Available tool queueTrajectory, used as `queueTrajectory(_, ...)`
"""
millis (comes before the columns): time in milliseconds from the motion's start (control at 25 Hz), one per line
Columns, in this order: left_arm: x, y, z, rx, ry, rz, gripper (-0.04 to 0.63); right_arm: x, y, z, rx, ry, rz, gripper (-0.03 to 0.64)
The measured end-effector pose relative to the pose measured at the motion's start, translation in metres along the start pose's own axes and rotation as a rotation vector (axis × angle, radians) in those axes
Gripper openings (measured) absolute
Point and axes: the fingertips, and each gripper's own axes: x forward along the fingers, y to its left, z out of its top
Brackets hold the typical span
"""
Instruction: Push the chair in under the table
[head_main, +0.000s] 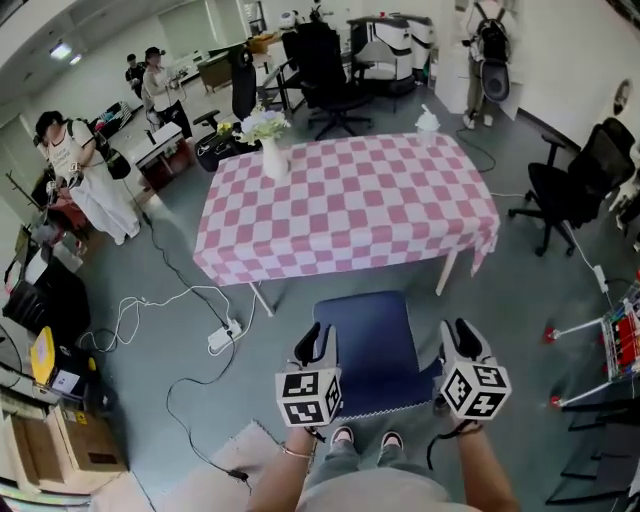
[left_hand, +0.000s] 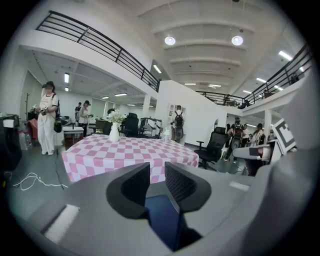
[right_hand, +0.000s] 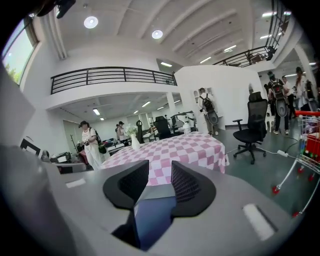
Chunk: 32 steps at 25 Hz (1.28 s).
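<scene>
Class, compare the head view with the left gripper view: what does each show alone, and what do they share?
Only the head view: the person's shoes and cardboard boxes on the floor behind. Only the left gripper view: round ceiling lights and a balcony railing. Both: the checked table, the flower vase on it, and the blue chair.

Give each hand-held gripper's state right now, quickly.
Left hand-held gripper: closed on the blue chair, at its back.
Right hand-held gripper: closed on the same back.
</scene>
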Motion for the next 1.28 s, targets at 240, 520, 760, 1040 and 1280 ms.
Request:
queueTrajectory(240,-0.015,0.001,-0.015,-0.015,0.005,0.071,0.092,0.014,0.007,-0.012,0.008,0.047,0.115,0.127)
queueTrajectory(520,-0.032,-0.005,-0.027,-0.024,0.029,0.052,0.092,0.018,0.02,-0.024,-0.01,0.094,0.212,0.127)
queueTrajectory(760,-0.046,-0.015,-0.035,0.017,0.059,0.008,0.092,0.007,0.026,-0.038,-0.045,0.144,0.31,0.127)
queueTrajectory(1040,-0.059,-0.054,-0.077,0.133,0.206,-0.19,0.092,-0.018,0.037,-0.076,-0.151,0.276,0.53,0.127)
queueTrajectory(1280,-0.071,-0.086,-0.116,0.244,0.326,-0.331,0.093,-0.047,0.047,-0.116,-0.379,0.402,0.726,0.127)
